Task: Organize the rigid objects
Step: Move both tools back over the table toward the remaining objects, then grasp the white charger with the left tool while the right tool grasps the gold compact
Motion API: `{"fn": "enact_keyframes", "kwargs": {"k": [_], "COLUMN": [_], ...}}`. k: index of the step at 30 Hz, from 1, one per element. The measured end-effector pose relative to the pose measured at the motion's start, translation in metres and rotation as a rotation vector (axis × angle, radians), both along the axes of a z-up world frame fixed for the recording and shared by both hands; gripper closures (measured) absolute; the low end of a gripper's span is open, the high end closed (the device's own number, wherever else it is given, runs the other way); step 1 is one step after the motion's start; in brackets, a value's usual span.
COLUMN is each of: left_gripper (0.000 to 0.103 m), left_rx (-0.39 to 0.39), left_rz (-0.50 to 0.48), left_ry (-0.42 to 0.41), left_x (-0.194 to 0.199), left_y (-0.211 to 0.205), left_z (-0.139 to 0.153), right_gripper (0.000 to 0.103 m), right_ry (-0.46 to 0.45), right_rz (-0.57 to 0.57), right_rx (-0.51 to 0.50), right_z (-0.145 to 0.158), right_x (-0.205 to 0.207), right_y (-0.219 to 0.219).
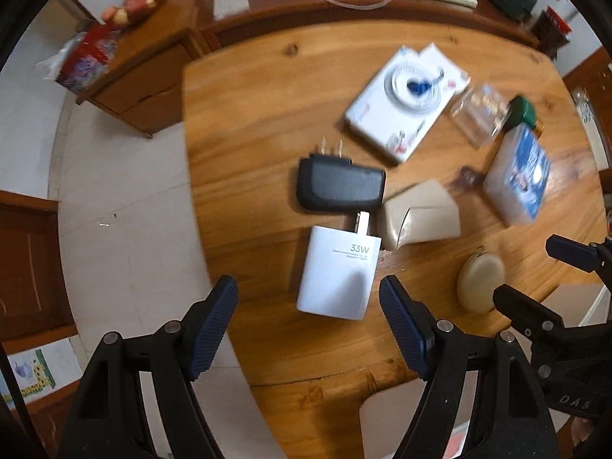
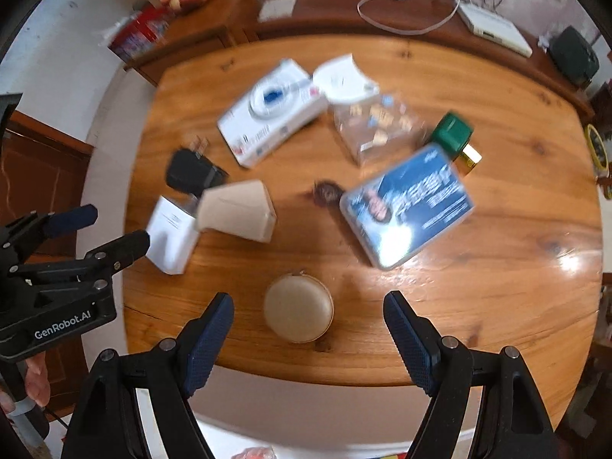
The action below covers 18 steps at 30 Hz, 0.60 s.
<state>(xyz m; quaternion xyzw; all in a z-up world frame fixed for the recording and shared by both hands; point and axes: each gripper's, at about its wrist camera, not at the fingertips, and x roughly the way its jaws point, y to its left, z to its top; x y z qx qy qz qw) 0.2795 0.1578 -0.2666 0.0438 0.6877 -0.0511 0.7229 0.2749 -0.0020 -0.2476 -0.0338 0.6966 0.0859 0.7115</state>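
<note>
On the round wooden table (image 1: 267, 95) a white 33W charger (image 1: 336, 275) lies against a black adapter (image 1: 340, 187) and a beige box (image 1: 420, 214). My left gripper (image 1: 307, 281) hangs open above the charger, pads clear of it. A round beige case (image 2: 298, 308) sits near the table's front edge, and my right gripper (image 2: 308, 298) stands open above it, fingers either side and not touching. The right wrist view shows the left gripper (image 2: 118, 225) over the charger (image 2: 172, 233). The left wrist view shows the right gripper (image 1: 526, 267) beside the case (image 1: 482, 283).
Further back lie a white carton (image 2: 271, 114), a clear plastic box (image 2: 375, 122), a blue-labelled box (image 2: 409, 206) and a green-capped item (image 2: 453, 130). A dark sideboard (image 2: 325, 19) behind holds a cable loop, a white device and fruit. The table edge and floor are to the left.
</note>
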Motion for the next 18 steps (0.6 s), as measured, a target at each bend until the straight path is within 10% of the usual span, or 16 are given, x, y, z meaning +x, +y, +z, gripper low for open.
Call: {"fn": "enact_keyframes", "kwargs": {"k": [18], "left_gripper": [0.024], "left_rx": [-0.022], "left_rz": [-0.021], "left_ry": [0.048], "left_x": [-0.004], "left_y": [-0.007], "left_z": [-0.039], "right_gripper": [0.022], "right_ry": [0.104], "right_rz": [0.0], "right_rx": [-0.105], "right_z": [-0.05], "right_x": [-0.01], "right_y": [0.007]}}
